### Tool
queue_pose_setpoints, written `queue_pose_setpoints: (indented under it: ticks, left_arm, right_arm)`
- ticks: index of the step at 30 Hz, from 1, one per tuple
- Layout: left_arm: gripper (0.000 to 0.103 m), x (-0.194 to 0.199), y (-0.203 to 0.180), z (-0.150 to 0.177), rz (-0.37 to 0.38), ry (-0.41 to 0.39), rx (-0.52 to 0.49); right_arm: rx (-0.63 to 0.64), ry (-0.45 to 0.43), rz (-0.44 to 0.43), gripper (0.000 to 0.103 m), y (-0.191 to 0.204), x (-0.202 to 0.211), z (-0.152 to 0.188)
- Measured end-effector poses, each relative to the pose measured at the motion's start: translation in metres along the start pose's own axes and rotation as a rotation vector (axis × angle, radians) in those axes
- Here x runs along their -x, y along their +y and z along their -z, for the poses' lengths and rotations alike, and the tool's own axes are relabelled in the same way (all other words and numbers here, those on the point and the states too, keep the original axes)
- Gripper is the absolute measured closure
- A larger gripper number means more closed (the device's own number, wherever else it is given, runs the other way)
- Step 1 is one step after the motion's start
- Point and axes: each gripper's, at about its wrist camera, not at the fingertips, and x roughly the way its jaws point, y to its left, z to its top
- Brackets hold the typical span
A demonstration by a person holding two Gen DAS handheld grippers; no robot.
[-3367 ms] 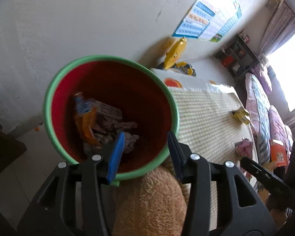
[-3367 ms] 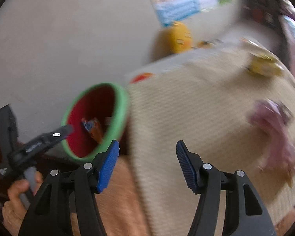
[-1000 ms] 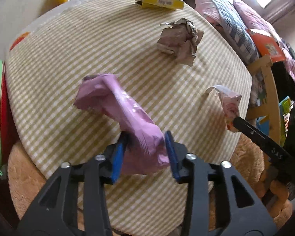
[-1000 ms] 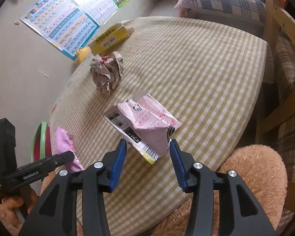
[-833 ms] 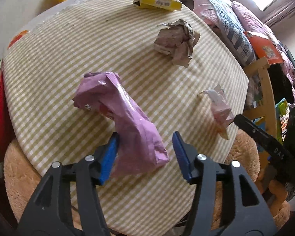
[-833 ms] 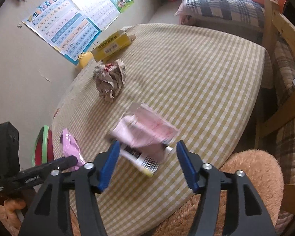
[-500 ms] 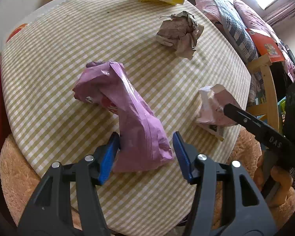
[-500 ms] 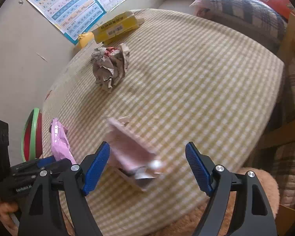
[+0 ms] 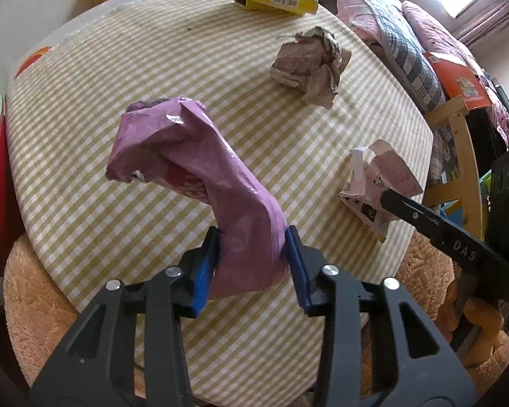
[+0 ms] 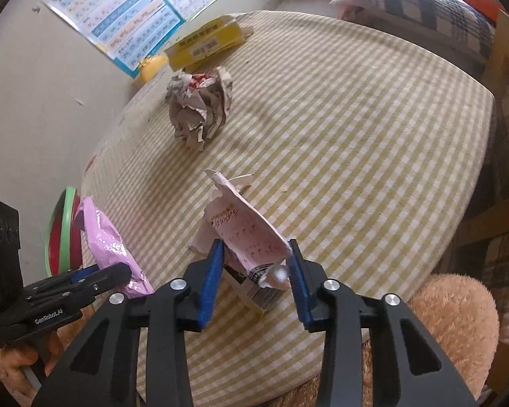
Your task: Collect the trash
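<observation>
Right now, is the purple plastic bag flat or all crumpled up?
Crumpled. The purple plastic bag is twisted and creased, its far end bent over above the checked tablecloth.

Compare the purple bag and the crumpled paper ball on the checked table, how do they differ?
The purple bag is glossy plastic; the crumpled paper ball is dull brownish paper. The bag is long and drawn out; the ball is a compact wad. The bag's end sits between the closing blue pads of the left claw; the ball lies untouched, farther across the table. Both are crumpled trash.

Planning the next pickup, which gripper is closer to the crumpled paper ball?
Right. The right gripper, closing on the pink carton, sits nearer the crumpled paper ball; the left gripper is farther.
</observation>
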Motion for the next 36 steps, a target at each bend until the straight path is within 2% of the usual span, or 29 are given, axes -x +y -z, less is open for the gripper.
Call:
queue_pose_setpoints:
  ticks: [8,18,36]
  left_arm:
    - [0.066,0.018,-0.001,-0.004,0.015,-0.051,-0.001]
    - [0.066,0.040,0.000,-0.008,0.054,-0.107,0.015]
    - [0.066,0.056,0.035,-0.006,0.097,-0.159,0.100]
  right_arm:
    - [-0.034,-0.057,-0.032,0.074,0.004,0.021,0.000]
    - [-0.001,-0.091,-0.061,0.074,0.031,0.036,-0.005]
    - [0.060,-0.075,-0.042,0.074,0.066,0.035,-0.007]
